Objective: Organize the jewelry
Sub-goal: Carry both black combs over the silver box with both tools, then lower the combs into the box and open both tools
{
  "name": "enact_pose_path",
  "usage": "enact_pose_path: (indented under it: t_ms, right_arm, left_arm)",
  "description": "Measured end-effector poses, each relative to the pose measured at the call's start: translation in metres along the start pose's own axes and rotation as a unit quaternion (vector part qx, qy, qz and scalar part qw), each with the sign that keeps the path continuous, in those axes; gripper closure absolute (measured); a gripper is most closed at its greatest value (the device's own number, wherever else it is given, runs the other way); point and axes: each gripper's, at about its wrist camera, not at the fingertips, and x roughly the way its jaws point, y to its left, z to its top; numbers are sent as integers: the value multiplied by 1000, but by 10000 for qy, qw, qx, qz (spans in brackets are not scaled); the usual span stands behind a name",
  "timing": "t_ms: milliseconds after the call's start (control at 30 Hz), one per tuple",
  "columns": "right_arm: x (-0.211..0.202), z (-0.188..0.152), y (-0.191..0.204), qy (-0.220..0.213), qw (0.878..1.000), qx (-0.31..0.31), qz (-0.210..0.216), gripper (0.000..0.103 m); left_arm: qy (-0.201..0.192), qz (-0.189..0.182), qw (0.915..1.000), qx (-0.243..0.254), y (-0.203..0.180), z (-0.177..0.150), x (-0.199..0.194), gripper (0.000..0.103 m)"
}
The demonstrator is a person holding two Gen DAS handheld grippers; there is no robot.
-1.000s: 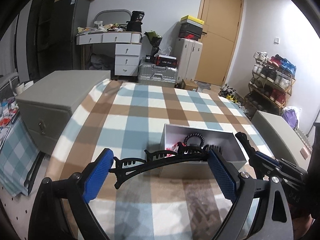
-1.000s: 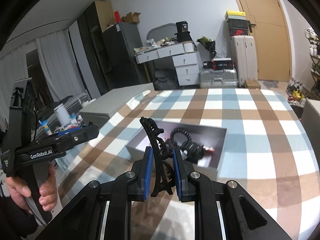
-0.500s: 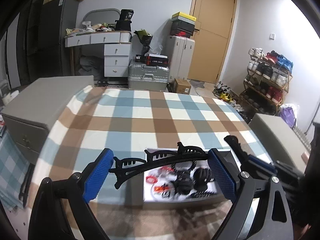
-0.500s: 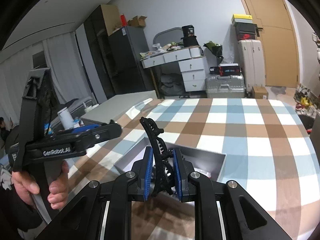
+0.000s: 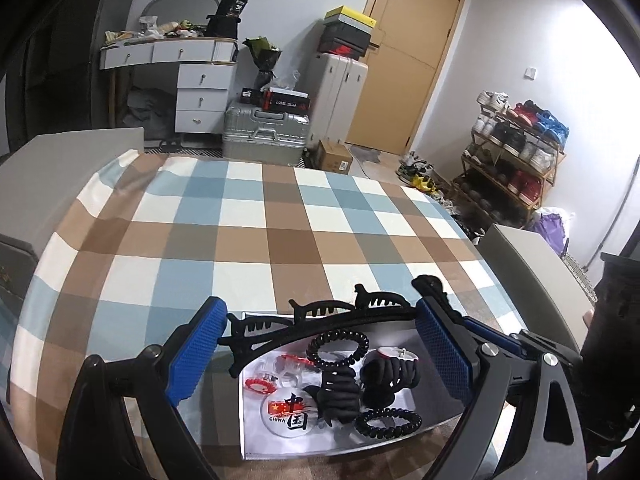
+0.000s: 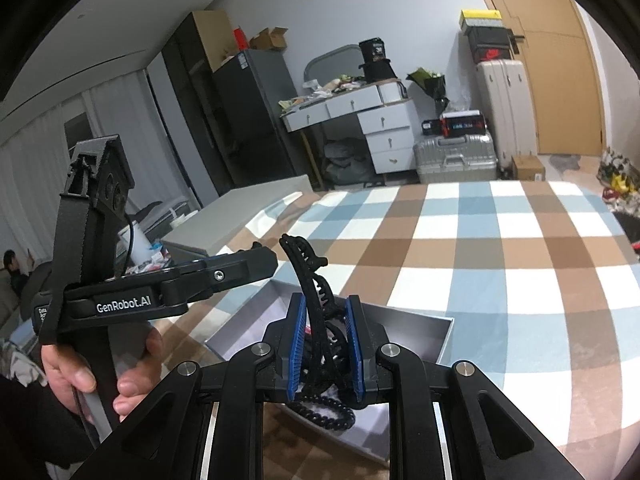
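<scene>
Left wrist view: the long black hair clip [image 5: 320, 318] spans the gap between the two blue pads of the left gripper [image 5: 320, 344], one end at each pad, so this gripper is clamped on it at a wide setting. The clip hangs above the open grey box [image 5: 256, 446], which rests on the checked tablecloth [image 5: 248, 224]. Inside the box lie two black coil hair ties [image 5: 338, 347], a bulky black claw clip [image 5: 390, 378], a red-and-clear item too small to identify, and a round badge [image 5: 286, 414] printed "CHINA".

Right wrist view: the right gripper [image 6: 325, 346] has its pads close together, clamped on the same hair clip [image 6: 310, 280] near one end; the clip rises upward from between the pads. The box [image 6: 444, 338] sits directly below and beyond the fingers. The left gripper body [image 6: 160, 292] and the hand [image 6: 100, 372] holding it appear at the left of this view.

Step in hand, as judged: carrying the hair clip over the box for deposit, with both grippers sharing the load.

Next move, as judged: lower the clip into the free space in the box, then part both pairs of fingers. Release both ends together; freeing one end first may let the clip swing. Withdraw upward to avoid catching the coil ties.
</scene>
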Motion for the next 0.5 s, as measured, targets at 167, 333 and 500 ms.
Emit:
enact_pose_path:
  t_ms: [167,333,500]
  right_arm:
    - [10,-2,-5,134,9999,9,-22,84]
    - [17,-4,-11,237,9997,97,31,84]
    - [24,-7,-16,380,9990,221,85,82]
  left_arm:
    - [77,-116,9999,72,-3,-1,6,11]
    - [186,-361,9992,-13,1,-3,15,11]
    - [275,-676,9973,13,3,-4,21,10]
